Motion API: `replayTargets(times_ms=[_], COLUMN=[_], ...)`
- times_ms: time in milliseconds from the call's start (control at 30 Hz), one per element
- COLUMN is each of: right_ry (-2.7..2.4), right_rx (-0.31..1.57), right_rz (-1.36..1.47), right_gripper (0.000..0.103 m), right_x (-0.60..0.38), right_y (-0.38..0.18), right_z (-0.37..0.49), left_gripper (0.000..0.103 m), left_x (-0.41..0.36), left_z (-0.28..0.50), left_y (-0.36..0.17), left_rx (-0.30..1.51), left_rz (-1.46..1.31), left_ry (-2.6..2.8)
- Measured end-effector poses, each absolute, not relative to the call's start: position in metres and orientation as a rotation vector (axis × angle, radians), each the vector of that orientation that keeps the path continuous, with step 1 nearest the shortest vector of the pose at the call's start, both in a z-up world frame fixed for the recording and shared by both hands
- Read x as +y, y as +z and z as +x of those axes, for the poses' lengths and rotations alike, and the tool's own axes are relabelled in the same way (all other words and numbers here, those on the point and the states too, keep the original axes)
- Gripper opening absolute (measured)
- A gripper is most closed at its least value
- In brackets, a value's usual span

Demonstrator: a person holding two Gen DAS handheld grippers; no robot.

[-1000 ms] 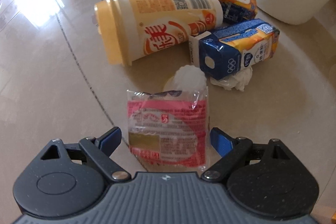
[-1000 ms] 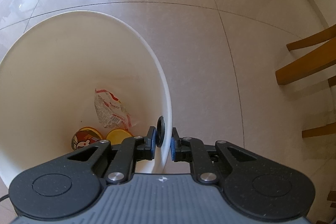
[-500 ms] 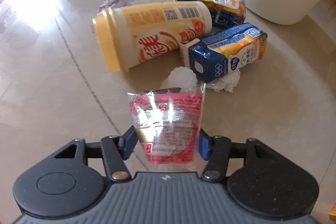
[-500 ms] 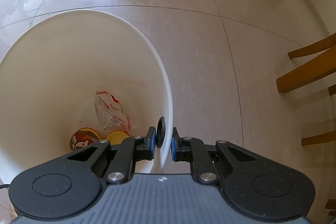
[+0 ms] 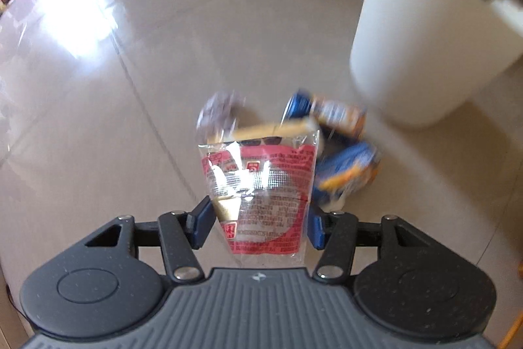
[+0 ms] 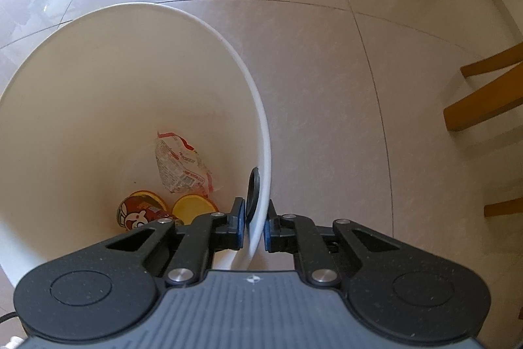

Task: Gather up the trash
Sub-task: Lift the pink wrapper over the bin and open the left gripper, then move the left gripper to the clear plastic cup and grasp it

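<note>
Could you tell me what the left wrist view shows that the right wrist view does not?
Only the left wrist view shows the left gripper shut on a red snack wrapper, with blurred blue cartons on the floor behind. Only the right wrist view shows the right gripper clamped on the bin's rim and a wrapper inside. Both show the white bin.
</note>
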State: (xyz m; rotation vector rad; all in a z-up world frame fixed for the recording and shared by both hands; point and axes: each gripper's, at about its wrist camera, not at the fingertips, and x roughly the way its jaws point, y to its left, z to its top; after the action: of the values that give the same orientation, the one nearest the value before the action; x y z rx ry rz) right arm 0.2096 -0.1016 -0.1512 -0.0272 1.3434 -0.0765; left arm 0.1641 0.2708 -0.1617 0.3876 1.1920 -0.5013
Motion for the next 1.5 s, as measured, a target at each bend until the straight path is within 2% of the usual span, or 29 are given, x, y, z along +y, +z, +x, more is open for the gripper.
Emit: replayTargets(times_ms=[300, 500, 600, 767, 800, 833, 867, 1133, 1167, 1233, 1367, 1500], right_ry=[-0.08, -0.069, -0.06, -0.046, -0.044, -0.042, -0.04, -0.03, -0.028, -0.025, -0.022, -0.026], right_rx=[1.364, 1.363, 1.362, 1.362, 1.36, 1.357, 1.354, 1.342, 1.338, 1.332, 1.328, 1.326], right_rz=[0.032, 0.011, 0.012, -0.006, -0.011, -0.017, -0.022, -0.037, -0.04, -0.04, -0.032, -0.033], right_gripper=[0.011, 0.012, 0.012, 0.012, 0.012, 0.012, 0.012, 0.012, 0.012, 0.012, 0.012, 0.012], right_x=[-0.109, -0.109, -0.109, -0.108, -0.107, -0.109, -0.107, -0.103, -0.103, -0.103, -0.105, -0.105], right_y=[-0.149, -0.151, -0.151, -0.151, -0.151, -0.152, -0.152, -0.151, -0.151, -0.151, -0.15, -0.148], right_z=[0.216, 0.223, 0.23, 0.233, 0.232, 0.232, 0.229, 0.226, 0.225, 0.224, 0.222, 0.221], left_gripper=[0.056, 0.057, 0.058, 0.059, 0.062, 0.076, 0.083, 0.088, 0.093, 0.097, 0.097, 0.097], left_x=[0.182, 0.132, 0.101, 0.043, 0.036, 0.03, 0.024, 0.045, 0.056, 0.079, 0.118, 0.153], left_z=[0.194, 0.202, 0.207, 0.207, 0.202, 0.199, 0.198, 0.203, 0.204, 0.206, 0.21, 0.206], left_y=[-0.089, -0.037, -0.025, -0.04, -0.045, -0.05, -0.054, -0.051, -0.05, -0.049, -0.065, -0.102], left_rx=[1.171, 1.083, 1.082, 1.086, 1.102, 1.118, 1.13, 1.117, 1.107, 1.099, 1.124, 1.181], left_rz=[0.345, 0.362, 0.368, 0.385, 0.382, 0.384, 0.391, 0.366, 0.344, 0.319, 0.288, 0.217], left_ry=[-0.603, -0.677, -0.702, -0.764, -0.777, -0.783, -0.776, -0.665, -0.635, -0.558, -0.44, -0.317])
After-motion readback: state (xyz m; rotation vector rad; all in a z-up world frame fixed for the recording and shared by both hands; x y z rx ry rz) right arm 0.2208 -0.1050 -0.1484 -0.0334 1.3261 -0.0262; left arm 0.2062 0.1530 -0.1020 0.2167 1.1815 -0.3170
